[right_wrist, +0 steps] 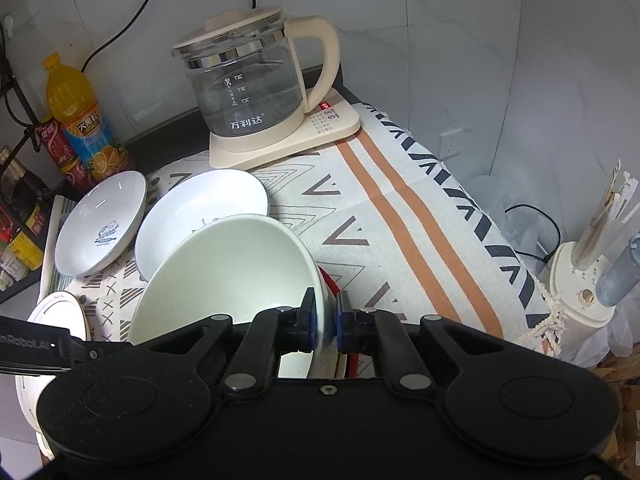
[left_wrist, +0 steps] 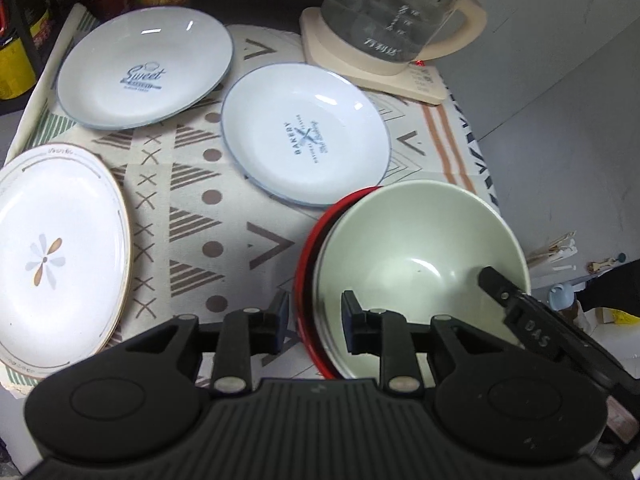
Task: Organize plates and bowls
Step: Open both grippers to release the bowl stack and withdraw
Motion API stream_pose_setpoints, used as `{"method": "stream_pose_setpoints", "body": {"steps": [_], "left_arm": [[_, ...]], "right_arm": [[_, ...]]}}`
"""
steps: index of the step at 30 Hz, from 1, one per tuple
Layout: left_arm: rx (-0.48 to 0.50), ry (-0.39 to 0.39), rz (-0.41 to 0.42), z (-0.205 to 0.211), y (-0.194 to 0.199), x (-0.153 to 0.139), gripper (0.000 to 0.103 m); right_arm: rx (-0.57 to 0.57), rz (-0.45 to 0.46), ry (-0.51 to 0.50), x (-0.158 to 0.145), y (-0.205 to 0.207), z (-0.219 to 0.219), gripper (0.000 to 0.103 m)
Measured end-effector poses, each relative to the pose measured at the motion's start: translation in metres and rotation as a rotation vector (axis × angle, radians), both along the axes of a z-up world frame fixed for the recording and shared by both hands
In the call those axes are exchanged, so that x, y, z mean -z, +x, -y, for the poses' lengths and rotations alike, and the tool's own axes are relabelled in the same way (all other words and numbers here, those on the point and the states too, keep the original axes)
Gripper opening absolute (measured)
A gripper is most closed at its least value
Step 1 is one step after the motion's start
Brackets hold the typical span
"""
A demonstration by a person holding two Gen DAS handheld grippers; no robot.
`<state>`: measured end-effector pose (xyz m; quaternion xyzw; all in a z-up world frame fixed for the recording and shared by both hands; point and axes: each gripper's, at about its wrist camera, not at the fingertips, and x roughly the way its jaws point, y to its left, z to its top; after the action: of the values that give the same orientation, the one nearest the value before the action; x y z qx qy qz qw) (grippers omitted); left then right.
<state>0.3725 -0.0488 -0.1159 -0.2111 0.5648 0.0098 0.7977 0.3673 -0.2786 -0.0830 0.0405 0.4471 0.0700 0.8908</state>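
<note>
In the left wrist view, the left gripper point(left_wrist: 316, 322) hangs low in the centre of the frame with its jaws partly apart. The red rim of a shallow red dish point(left_wrist: 310, 280) lies in the gap between them, and neither pad presses on it, so this gripper holds nothing.

Nested in the red dish is a pale green, glossy ceramic bowl point(left_wrist: 416, 248), tilted, at the lower right of the frame. The right gripper point(right_wrist: 325, 320), at the lower centre of the right wrist view, is clamped on the near wall of this bowl, one blue-padded finger inside the bowl and the other outside. Its black finger also shows reaching into the bowl from the right in the left wrist view.

The dishes rest on a cloth with a brown triangle and chevron pattern point(left_wrist: 192, 184). Beyond the bowl, at mid-frame, lies a white plate with a blue rim and the word "BAKERY" point(left_wrist: 306, 136). At upper left lies a similar blue-rimmed white plate marked "Sweet" point(left_wrist: 146, 66). At the left edge sits a white plate with a gold rim and a flower motif point(left_wrist: 60, 252).

At the upper right stands a glass kettle with a cream handle and base point(left_wrist: 396, 20).
</note>
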Motion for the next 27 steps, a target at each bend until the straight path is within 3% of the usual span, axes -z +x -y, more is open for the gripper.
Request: {"method": "stream_pose_setpoints", "body": {"steps": [5, 12, 16, 20, 26, 27], "left_arm": [[-0.004, 0.002, -0.022, 0.000, 0.001, 0.011, 0.025], [0.000, 0.006, -0.032, 0.003, 0.004, 0.017, 0.025], [-0.028, 0.027, -0.036, 0.000, 0.004, 0.017, 0.038], [-0.021, 0.049, -0.022, -0.001, 0.003, 0.012, 0.042], [-0.020, 0.043, -0.011, -0.002, -0.004, 0.006, 0.046], [-0.019, 0.048, -0.009, -0.002, -0.006, 0.004, 0.050]], "right_arm": [[0.002, -0.002, -0.012, 0.002, 0.001, 0.000, 0.010], [0.025, -0.046, 0.015, 0.012, 0.003, 0.009, 0.021], [0.029, -0.073, 0.000, 0.018, 0.002, 0.010, 0.029], [0.044, -0.112, 0.013, 0.024, 0.000, 0.013, 0.029], [0.043, -0.092, 0.011, 0.015, -0.008, 0.009, 0.029], [0.041, -0.089, 0.018, 0.013, -0.010, 0.009, 0.029]]}}
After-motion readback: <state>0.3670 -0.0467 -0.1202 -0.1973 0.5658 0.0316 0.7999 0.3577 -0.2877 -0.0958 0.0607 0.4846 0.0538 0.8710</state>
